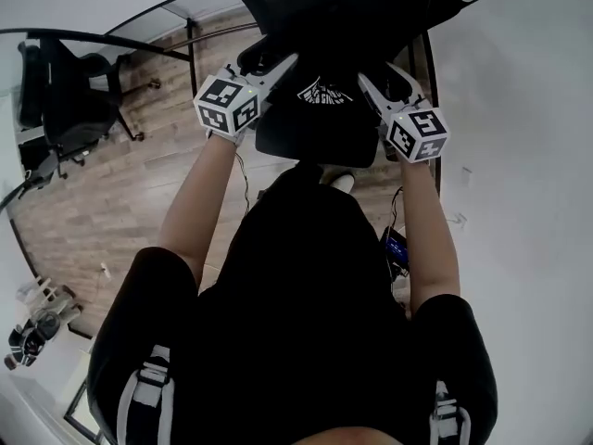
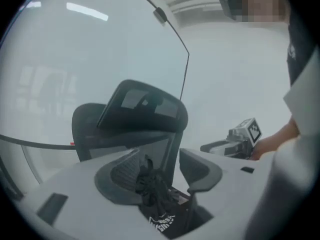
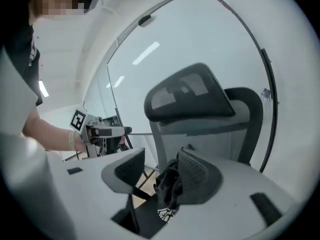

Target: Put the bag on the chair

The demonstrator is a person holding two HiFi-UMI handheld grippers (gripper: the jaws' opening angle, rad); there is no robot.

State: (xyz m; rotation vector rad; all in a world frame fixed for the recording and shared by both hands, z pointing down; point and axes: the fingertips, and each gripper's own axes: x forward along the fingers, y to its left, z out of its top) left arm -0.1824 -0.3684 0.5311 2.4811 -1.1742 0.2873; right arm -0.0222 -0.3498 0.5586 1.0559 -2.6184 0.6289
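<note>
A black bag [image 1: 320,117] with a white logo hangs between my two grippers, over the seat of a black office chair [image 1: 324,7]. My left gripper [image 1: 278,68] is at the bag's left edge and my right gripper [image 1: 378,83] at its right edge. In the left gripper view, bunched bag fabric [image 2: 152,186] lies against one pad while the other pad stands apart from it; the jaws of the left gripper [image 2: 162,176] are open. In the right gripper view, fabric [image 3: 167,184] likewise rests against one pad only, and the right gripper [image 3: 160,171] is open. The chair's headrest [image 3: 190,96] rises just behind.
A second black office chair [image 1: 69,91] stands at the left on the wood floor [image 1: 111,202]. A white wall or panel [image 1: 519,156] fills the right side. A curved glass partition [image 2: 100,44] runs behind the chair. A wheeled base [image 1: 32,332] sits at lower left.
</note>
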